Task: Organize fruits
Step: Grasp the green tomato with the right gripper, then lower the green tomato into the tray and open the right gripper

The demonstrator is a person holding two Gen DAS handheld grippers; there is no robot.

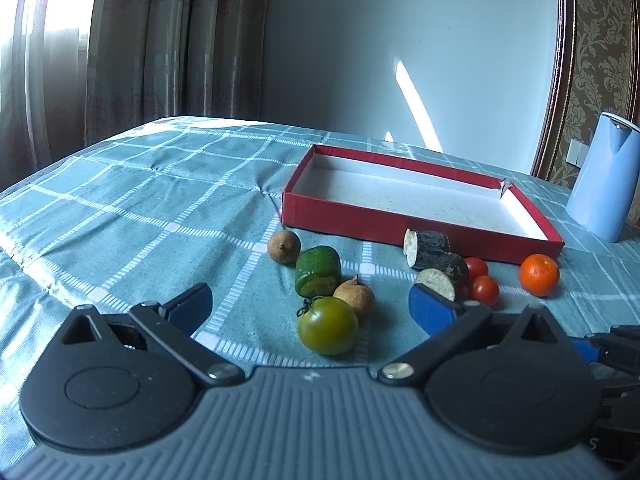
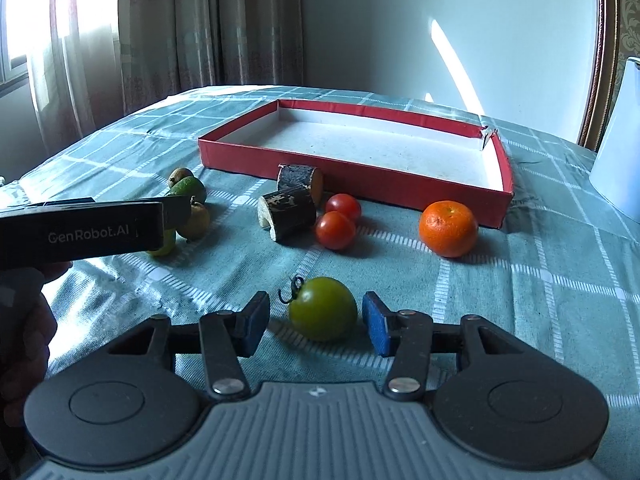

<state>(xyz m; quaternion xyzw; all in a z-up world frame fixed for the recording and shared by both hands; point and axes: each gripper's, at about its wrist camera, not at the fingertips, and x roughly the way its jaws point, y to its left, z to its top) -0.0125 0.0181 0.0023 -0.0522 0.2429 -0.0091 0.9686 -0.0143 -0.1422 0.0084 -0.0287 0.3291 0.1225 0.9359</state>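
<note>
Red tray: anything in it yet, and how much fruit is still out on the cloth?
Nothing done: the red tray is empty. In hand: the right gripper brackets a green tomato, pads not visibly touching. Left: the orange, two red tomatoes, the cut dark pieces and the left-hand cluster. The left gripper is open.

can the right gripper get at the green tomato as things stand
Probably yes. The green tomato already sits between the right gripper's blue pads, with small gaps either side, and nothing on the checked cloth blocks them.
</note>
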